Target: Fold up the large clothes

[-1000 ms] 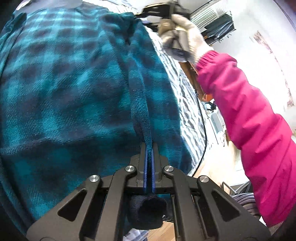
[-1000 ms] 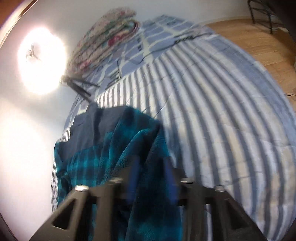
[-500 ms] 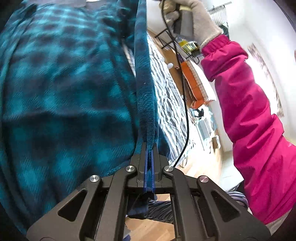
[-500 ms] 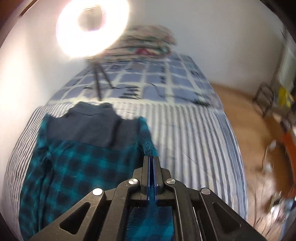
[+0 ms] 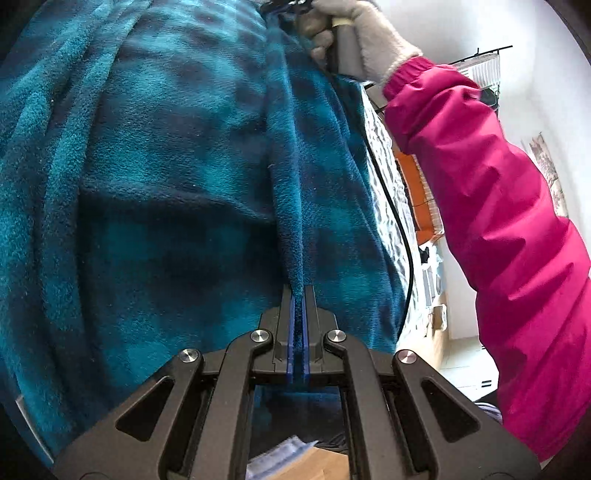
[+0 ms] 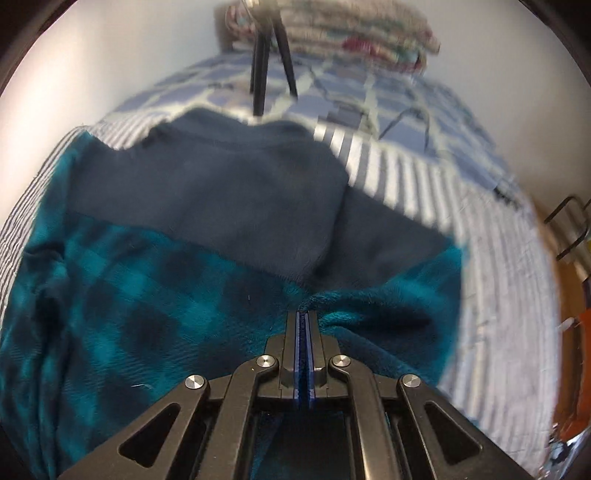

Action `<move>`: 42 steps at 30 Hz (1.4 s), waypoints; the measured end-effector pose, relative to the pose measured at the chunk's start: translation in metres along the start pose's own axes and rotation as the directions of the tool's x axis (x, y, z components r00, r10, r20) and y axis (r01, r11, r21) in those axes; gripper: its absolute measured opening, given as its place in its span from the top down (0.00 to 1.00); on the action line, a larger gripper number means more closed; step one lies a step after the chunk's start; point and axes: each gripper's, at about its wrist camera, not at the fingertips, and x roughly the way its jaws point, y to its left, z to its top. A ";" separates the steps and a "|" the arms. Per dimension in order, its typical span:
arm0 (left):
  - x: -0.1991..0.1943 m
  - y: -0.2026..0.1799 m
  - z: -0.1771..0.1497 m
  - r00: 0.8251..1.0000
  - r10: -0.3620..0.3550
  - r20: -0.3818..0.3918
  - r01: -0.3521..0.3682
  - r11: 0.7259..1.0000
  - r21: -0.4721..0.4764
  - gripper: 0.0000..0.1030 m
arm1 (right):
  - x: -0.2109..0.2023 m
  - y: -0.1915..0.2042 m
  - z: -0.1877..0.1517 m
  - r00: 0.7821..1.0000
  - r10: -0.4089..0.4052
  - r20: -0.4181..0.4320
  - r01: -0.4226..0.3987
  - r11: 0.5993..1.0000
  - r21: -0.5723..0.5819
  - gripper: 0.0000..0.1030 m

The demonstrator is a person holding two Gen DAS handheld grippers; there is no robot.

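Observation:
A teal and navy plaid fleece garment [image 5: 166, 166] fills the left wrist view. Its hem edge runs straight into my left gripper [image 5: 298, 295], which is shut on it. In the right wrist view the same fleece garment [image 6: 147, 314] lies spread on the striped bed [image 6: 498, 314], with its plain navy yoke [image 6: 221, 199] at the far end. My right gripper [image 6: 304, 317] is shut on a bunched fold of the fleece. A gloved hand [image 5: 354, 40] in a pink sleeve [image 5: 498, 221] holds the right gripper's handle at the top of the left wrist view.
A black tripod [image 6: 266, 59] stands on the checked bedding beyond the garment, with a stack of folded blankets [image 6: 332, 26] behind it by the wall. A black cable [image 5: 399, 229] hangs beside the bed edge. Wooden floor [image 6: 569, 314] and a metal rack [image 6: 569, 229] lie to the right.
The right gripper swung over the bed and closed on the fleece, pulling it across so the garment now spreads wider. The left gripper kept its hold on the edge and sank a little.

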 end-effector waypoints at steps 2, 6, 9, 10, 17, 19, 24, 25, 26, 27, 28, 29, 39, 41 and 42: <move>-0.001 0.001 -0.005 1.000 0.006 -0.004 -0.006 1.000 0.007 1.00 | -0.005 -0.005 -0.005 0.999 0.036 0.020 -0.036 0.999 0.020 0.92; -0.001 -0.002 -0.009 1.000 0.022 -0.012 -0.021 1.000 0.005 0.97 | -0.059 -0.031 -0.017 0.985 0.145 0.091 -0.155 0.981 0.119 0.75; -0.012 -0.002 -0.013 0.998 0.056 0.013 -0.056 0.998 0.027 0.72 | -0.122 -0.045 -0.047 0.967 0.202 0.155 -0.224 0.965 0.137 0.72; -0.014 -0.003 -0.013 0.998 0.059 0.020 -0.059 0.998 0.027 0.70 | -0.140 -0.048 -0.059 0.964 0.210 0.164 -0.233 0.962 0.138 0.70; -0.049 -0.004 -0.036 0.999 0.039 0.021 -0.039 0.999 0.024 0.70 | -0.233 -0.059 -0.211 0.934 0.330 0.134 -0.354 0.904 0.239 0.61; -0.048 0.001 -0.039 1.000 0.026 0.001 -0.026 1.000 -0.005 0.70 | -0.234 -0.056 -0.255 0.923 0.374 0.092 -0.385 0.878 0.284 0.61; -0.037 0.003 -0.052 0.999 -0.005 -0.049 0.002 0.998 -0.057 0.69 | -0.208 -0.035 -0.339 0.872 0.488 -0.029 -0.443 0.814 0.375 0.61; -0.035 0.003 -0.055 0.999 0.000 -0.053 -0.003 0.999 -0.052 0.69 | -0.200 -0.029 -0.352 0.858 0.511 -0.053 -0.454 0.802 0.388 0.61; -0.032 0.003 -0.056 0.998 0.014 -0.060 -0.016 0.999 -0.046 0.69 | -0.193 -0.026 -0.361 0.843 0.535 -0.061 -0.470 0.787 0.400 0.61; -0.030 0.004 -0.056 0.998 0.022 -0.063 -0.025 0.999 -0.047 0.69 | -0.188 -0.024 -0.367 0.829 0.555 -0.061 -0.486 0.771 0.412 0.61; -0.029 0.004 -0.057 0.998 0.021 -0.063 -0.024 0.999 -0.047 0.69 | -0.182 -0.023 -0.372 0.810 0.584 -0.056 -0.509 0.746 0.429 0.61; -0.027 0.004 -0.057 0.998 0.020 -0.064 -0.023 0.999 -0.042 0.70 | -0.177 -0.022 -0.377 0.791 0.610 -0.052 -0.529 0.724 0.442 0.61; -0.019 -0.003 -0.054 0.999 -0.026 -0.043 0.023 0.997 -0.078 0.99 | -0.175 -0.027 -0.369 0.727 0.685 0.046 -0.621 0.627 0.471 0.95; -0.022 -0.010 -0.053 0.998 -0.056 -0.035 0.053 0.995 -0.084 0.99 | -0.199 -0.030 -0.361 0.749 0.659 0.064 -0.615 0.657 0.436 0.96; -0.023 -0.018 -0.053 0.997 -0.078 -0.030 0.075 0.994 -0.079 1.00 | -0.209 -0.034 -0.356 0.757 0.649 0.074 -0.613 0.667 0.424 0.96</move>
